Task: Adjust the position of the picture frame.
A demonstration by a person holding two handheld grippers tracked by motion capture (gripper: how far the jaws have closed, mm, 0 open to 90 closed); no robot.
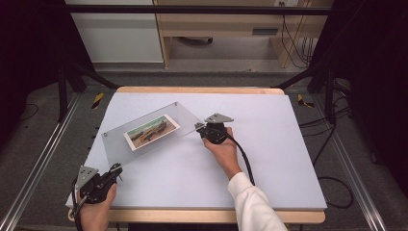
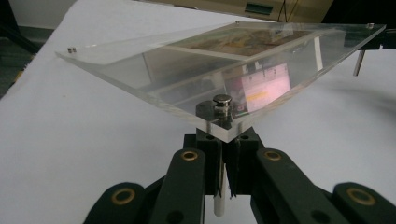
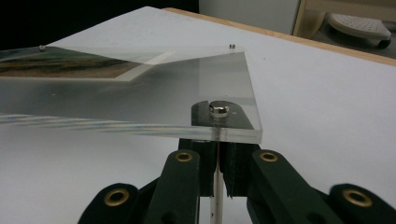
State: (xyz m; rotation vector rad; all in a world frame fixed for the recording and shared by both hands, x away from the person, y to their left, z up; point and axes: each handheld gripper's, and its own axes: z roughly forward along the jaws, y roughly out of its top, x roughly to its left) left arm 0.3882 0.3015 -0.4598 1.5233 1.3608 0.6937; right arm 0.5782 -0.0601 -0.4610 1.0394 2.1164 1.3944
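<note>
Nearest me, my left gripper (image 1: 115, 168) sits at the table's front left corner, its jaws clamped together on the thin metal leg (image 2: 219, 196) that hangs below the near corner of the clear acrylic frame (image 1: 144, 132); in the left gripper view the bolt head (image 2: 222, 99) stands on top of that corner, directly over the closed jaws. Farther in, my right gripper (image 1: 199, 127) is clamped the same way on the leg (image 3: 217, 186) under the opposite corner, beneath its own bolt head (image 3: 218, 109). The frame hangs between the two, over the middle of the white table (image 1: 269, 163), seemingly clear of the surface, though I cannot be sure the far corners are off it; the photo (image 1: 151, 131) is sandwiched at its centre.

I judge the panel stiff and moderately heavy, so it should not sag between two diagonal holds; its faces are glossy and slippery and would scratch, so the legs look like the right places to grip. The legs are thin and round, so the frame could swivel or slide down if either hand tilts; I would keep both hands level and move them together.
</note>
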